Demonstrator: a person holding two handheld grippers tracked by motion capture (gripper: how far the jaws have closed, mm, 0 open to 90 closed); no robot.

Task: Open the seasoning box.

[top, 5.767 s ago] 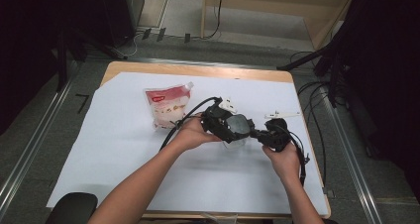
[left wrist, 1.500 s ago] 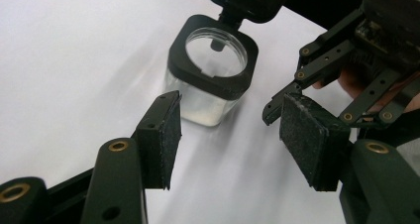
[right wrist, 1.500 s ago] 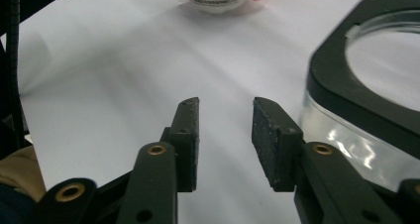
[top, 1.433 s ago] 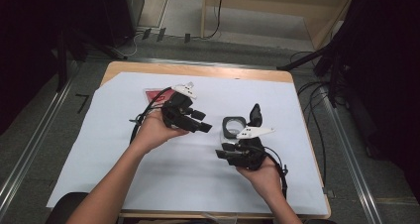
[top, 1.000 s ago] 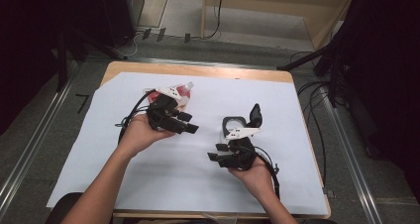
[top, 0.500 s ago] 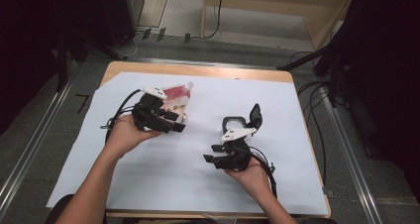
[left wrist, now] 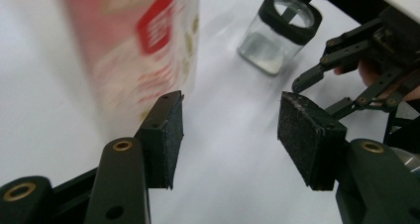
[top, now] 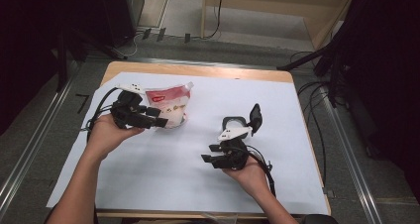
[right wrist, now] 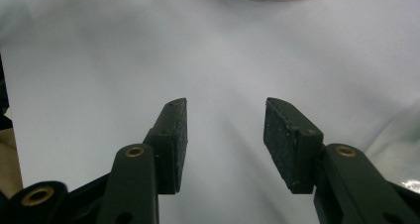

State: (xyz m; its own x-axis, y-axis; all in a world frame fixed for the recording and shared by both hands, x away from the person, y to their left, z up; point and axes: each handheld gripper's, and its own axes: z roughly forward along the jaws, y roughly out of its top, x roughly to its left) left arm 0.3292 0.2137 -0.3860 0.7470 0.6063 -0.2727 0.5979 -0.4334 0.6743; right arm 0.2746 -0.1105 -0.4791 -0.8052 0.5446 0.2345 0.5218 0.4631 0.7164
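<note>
While the jaws stand apart on both sides and nothing is held, worth noting where things lie: left hand-held gripper (top: 148, 119) just beside the red-and-white pouch (top: 171, 105), which stands toward the far left of the white-covered bench (top: 148, 184); in the left gripper view, one pad (left wrist: 163, 135) close against the pouch (left wrist: 143, 50), though whether touching cannot be told, the print being blurred. Right hand-held gripper (top: 214, 159) low over bare sheet, near the clear jar (top: 234, 123) with its black flip lid (top: 255, 116) raised, well apart from the pouch. Likely trouble from here: a soft, upright pouch tipping or sliding if nudged by one pad before the other closes; a grip too high crumpling the film without lifting it; contents spilling short of the narrow jar mouth; the light jar knocked over if left unsteadied.
</note>
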